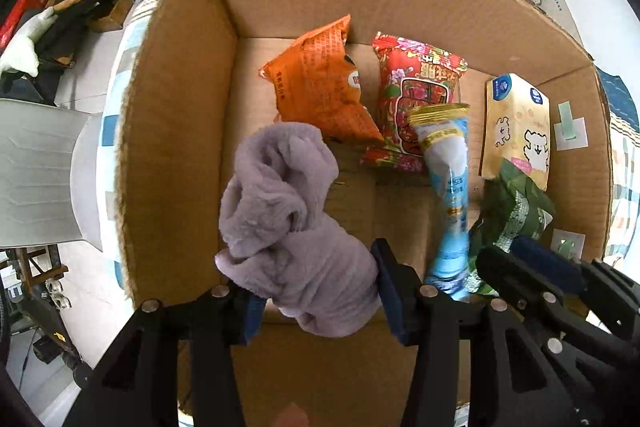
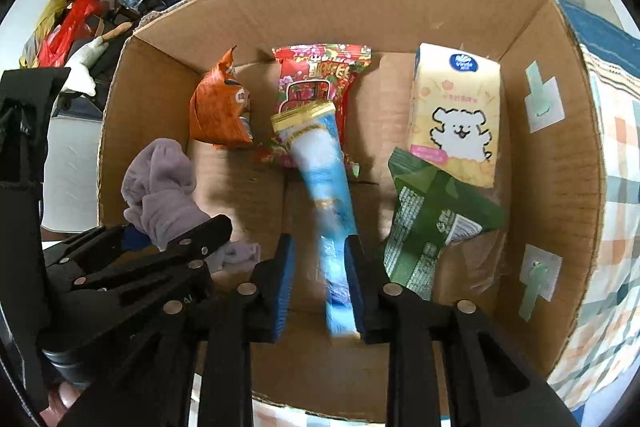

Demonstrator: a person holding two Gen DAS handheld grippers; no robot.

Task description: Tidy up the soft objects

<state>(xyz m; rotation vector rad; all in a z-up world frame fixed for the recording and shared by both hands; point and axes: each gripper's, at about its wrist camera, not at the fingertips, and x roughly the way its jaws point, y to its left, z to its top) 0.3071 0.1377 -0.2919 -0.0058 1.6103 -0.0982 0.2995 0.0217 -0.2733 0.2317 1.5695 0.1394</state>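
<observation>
Both grippers hang over an open cardboard box (image 1: pixel 180 99) (image 2: pixel 560 155). My left gripper (image 1: pixel 320 291) is shut on a fluffy purple cloth (image 1: pixel 280 203), which bulges out between the fingers above the box's left side; it also shows in the right wrist view (image 2: pixel 160 187). My right gripper (image 2: pixel 320 279) has its jaws around a long blue snack tube (image 2: pixel 324 195) with a gold end, but a gap shows on the left side and the tube is blurred. The tube also shows in the left wrist view (image 1: pixel 448 179).
On the box floor lie an orange snack bag (image 1: pixel 320 87), a red flowered packet (image 1: pixel 416 83), a yellow tissue pack with a white dog (image 2: pixel 456 115) and a green packet (image 2: pixel 432 223). A checked cloth (image 2: pixel 616 187) lies under the box. Clutter fills the room behind.
</observation>
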